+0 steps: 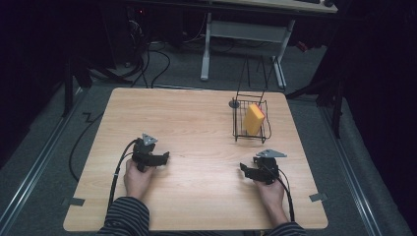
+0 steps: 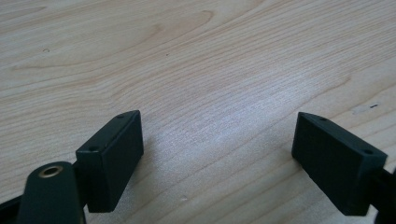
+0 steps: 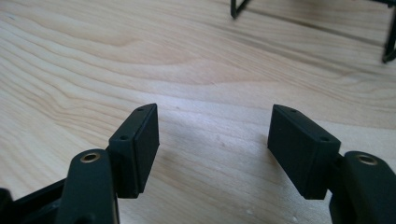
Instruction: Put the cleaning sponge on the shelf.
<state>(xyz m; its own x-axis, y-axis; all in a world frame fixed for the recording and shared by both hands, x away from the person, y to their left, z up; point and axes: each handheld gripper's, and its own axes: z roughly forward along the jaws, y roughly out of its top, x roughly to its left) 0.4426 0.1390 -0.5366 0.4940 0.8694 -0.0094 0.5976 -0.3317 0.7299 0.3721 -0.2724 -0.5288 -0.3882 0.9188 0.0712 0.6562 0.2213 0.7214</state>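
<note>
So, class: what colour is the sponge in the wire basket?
Yellow sponge, with a pinkish edge; high view shows it best.

pale wood-grain table top (image 1: 196, 123), light beige with darker streaks. black wire basket (image 1: 239, 129) holding a yellow-orange sponge block (image 1: 254, 118). both hand-held grippers matte black: left gripper (image 1: 164, 158), right gripper (image 1: 244, 168), each topped with a grey triangular plate. dark striped sleeves (image 1: 125, 216). grey floor (image 1: 49, 147).

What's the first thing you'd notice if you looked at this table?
The bright yellow sponge jumps out, standing on edge inside a black wire basket at the far right of the wooden table. Nearer the person, the left gripper and right gripper sit low over bare wood, jaws open, holding nothing.
</note>
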